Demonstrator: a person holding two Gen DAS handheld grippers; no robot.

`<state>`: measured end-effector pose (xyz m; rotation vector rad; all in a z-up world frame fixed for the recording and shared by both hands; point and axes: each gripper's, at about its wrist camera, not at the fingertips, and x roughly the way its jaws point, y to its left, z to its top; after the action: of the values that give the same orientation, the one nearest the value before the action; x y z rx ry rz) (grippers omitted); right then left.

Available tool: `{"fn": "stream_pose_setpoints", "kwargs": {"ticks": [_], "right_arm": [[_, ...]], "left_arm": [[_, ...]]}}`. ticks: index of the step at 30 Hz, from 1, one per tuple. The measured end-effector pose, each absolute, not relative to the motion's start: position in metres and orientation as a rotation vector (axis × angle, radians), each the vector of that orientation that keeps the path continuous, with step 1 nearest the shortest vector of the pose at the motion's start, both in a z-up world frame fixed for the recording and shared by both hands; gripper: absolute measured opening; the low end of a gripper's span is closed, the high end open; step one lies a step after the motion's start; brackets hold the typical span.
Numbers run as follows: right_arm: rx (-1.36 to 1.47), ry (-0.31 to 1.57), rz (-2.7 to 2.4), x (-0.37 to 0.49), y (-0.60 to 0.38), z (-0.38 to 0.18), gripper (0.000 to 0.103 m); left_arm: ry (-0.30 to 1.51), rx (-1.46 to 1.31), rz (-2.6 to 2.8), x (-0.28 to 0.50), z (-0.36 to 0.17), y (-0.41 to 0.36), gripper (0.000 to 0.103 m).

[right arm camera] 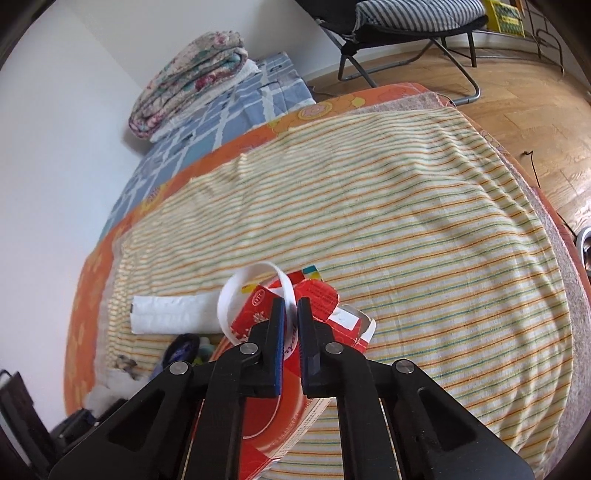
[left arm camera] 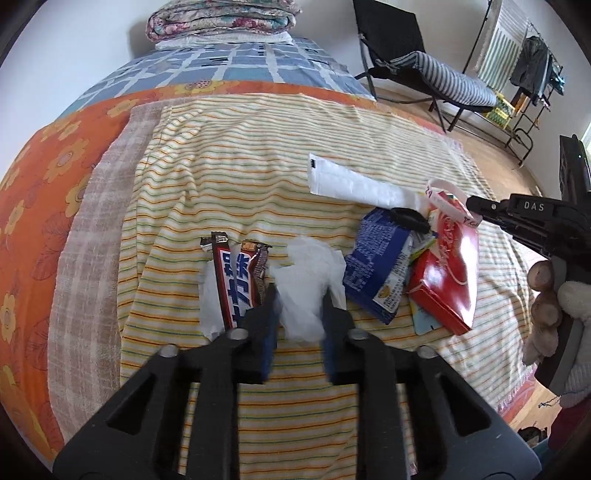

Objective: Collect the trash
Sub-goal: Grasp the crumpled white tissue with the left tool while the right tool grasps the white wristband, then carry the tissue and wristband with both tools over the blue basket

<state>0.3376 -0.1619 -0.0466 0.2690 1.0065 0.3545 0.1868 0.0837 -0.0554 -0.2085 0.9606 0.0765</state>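
Note:
Trash lies on a striped towel (left arm camera: 229,177) on a bed. My left gripper (left arm camera: 300,295) is shut on a crumpled white tissue (left arm camera: 306,280). Left of it lie two candy bar wrappers (left arm camera: 236,277). To the right are a blue snack packet (left arm camera: 376,266), a red carton (left arm camera: 448,273) and a long white wrapper (left arm camera: 354,184). My right gripper (right arm camera: 290,314) is shut on a white paper band (right arm camera: 255,284) looped above the red carton (right arm camera: 266,417). The right gripper (left arm camera: 476,206) also shows in the left wrist view, at the band (left arm camera: 448,199).
Folded quilts (left arm camera: 221,18) and a blue checked sheet (left arm camera: 236,66) lie at the bed's far end. A folding chair with a striped cushion (left arm camera: 436,74) and a clothes rack (left arm camera: 532,74) stand on the wooden floor to the right. The bed edge drops off at right.

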Motion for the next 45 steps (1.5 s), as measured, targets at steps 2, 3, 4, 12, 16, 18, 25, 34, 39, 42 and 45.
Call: {"fn": "stream_pose_setpoints", "kwargs": {"ticks": [2, 3, 4, 12, 16, 18, 25, 34, 39, 42, 45], "right_arm": [[0.27, 0.988, 0.359, 0.336, -0.163, -0.04, 0.005], [0.264, 0.977, 0.363, 0.335, -0.163, -0.036, 0.005], [0.254, 0.968, 0.365, 0.333, -0.162, -0.033, 0.005], [0.246, 0.938, 0.392, 0.326, -0.16, -0.019, 0.004], [0.252, 0.928, 0.407, 0.321, -0.16, -0.013, 0.004], [0.255, 0.921, 0.422, 0.318, -0.16, -0.007, 0.004], [0.226, 0.886, 0.476, 0.295, -0.155, 0.017, 0.004], [0.143, 0.86, 0.547, 0.244, -0.148, 0.039, 0.004], [0.091, 0.847, 0.576, 0.208, -0.146, 0.046, 0.004], [0.058, 0.837, 0.584, 0.184, -0.146, 0.046, 0.004], [0.054, 0.84, 0.595, 0.163, -0.152, 0.043, 0.004]], "left_arm": [[0.951, -0.207, 0.075, 0.185, -0.053, 0.083, 0.017], [0.946, -0.204, 0.072, 0.184, -0.051, 0.083, 0.017], [0.943, -0.202, 0.072, 0.183, -0.05, 0.083, 0.017], [0.918, -0.216, 0.05, 0.179, -0.042, 0.082, 0.017], [0.895, -0.201, 0.033, 0.175, -0.032, 0.076, 0.017], [0.889, -0.211, 0.019, 0.173, -0.026, 0.075, 0.017], [0.866, -0.215, 0.008, 0.156, -0.007, 0.074, 0.017], [0.843, -0.19, -0.029, 0.115, 0.016, 0.058, 0.017], [0.843, -0.181, -0.058, 0.087, 0.022, 0.047, 0.017], [0.846, -0.175, -0.07, 0.069, 0.022, 0.042, 0.017], [0.862, -0.172, -0.077, 0.051, 0.016, 0.04, 0.017]]}}
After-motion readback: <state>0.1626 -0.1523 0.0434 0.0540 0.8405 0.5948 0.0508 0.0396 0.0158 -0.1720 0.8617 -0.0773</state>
